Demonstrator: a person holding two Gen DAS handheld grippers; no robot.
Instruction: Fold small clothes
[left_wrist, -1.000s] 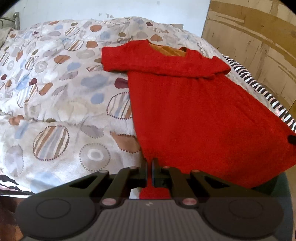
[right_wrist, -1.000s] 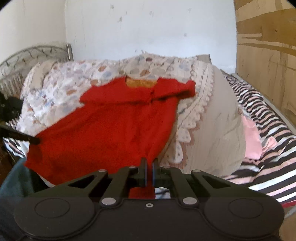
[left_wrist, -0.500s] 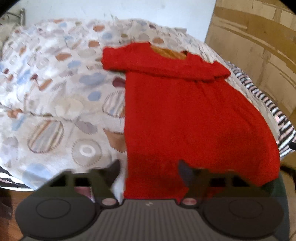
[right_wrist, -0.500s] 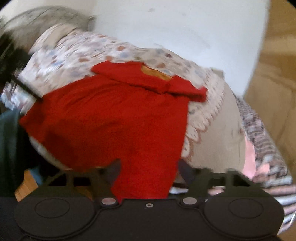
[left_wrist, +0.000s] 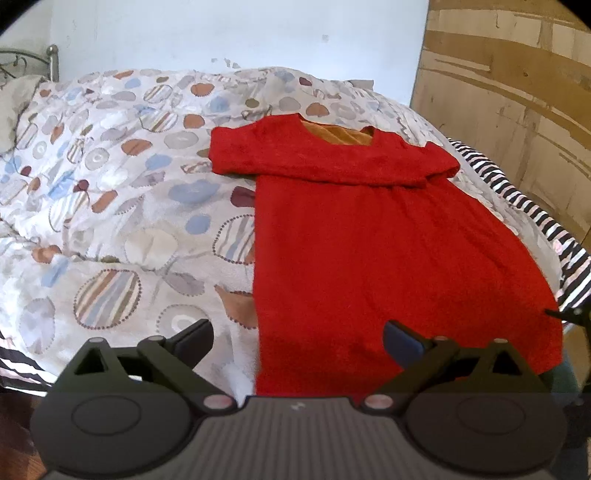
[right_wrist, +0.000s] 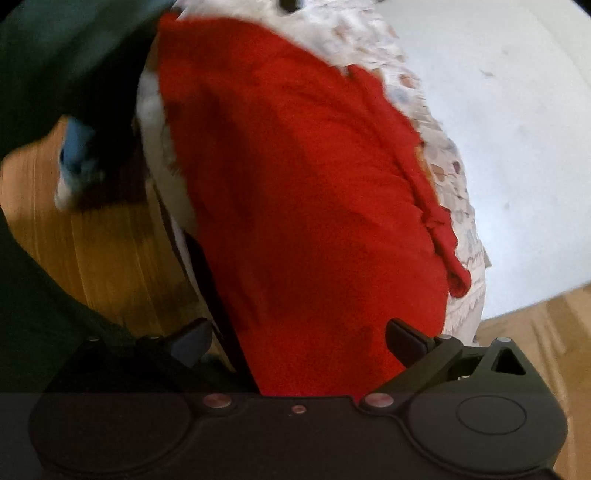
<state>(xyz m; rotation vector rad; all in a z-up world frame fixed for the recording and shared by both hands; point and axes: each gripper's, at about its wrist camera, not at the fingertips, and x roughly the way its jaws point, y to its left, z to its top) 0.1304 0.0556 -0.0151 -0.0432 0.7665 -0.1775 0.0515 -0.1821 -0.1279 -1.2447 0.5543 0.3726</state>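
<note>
A small red garment (left_wrist: 373, 236) with an orange inside at the neck lies flat on the bed, its sleeves folded across the chest. Its hem hangs over the bed's near edge. My left gripper (left_wrist: 297, 341) hovers at the hem's left corner, its jaws opening wide, with cloth below the gap but no pad pressing on it. In the rolled right wrist view the same red garment (right_wrist: 306, 192) fills the middle. My right gripper (right_wrist: 297, 343) is at the hem's other corner, jaws opening wide, nothing pinched.
A spotted quilt (left_wrist: 110, 199) covers the bed, over a black-and-white striped sheet (left_wrist: 535, 218). A wooden panel (left_wrist: 517, 92) stands at the right and a metal bedhead (left_wrist: 22, 62) at far left. Wooden floor (right_wrist: 92, 240) and a dark green sleeve (right_wrist: 55, 55) show beside the bed.
Both grippers were shut on the hem's corners and have opened and let the hem go. The right wrist view has rolled far over and dropped lower. The left barely moved.
</note>
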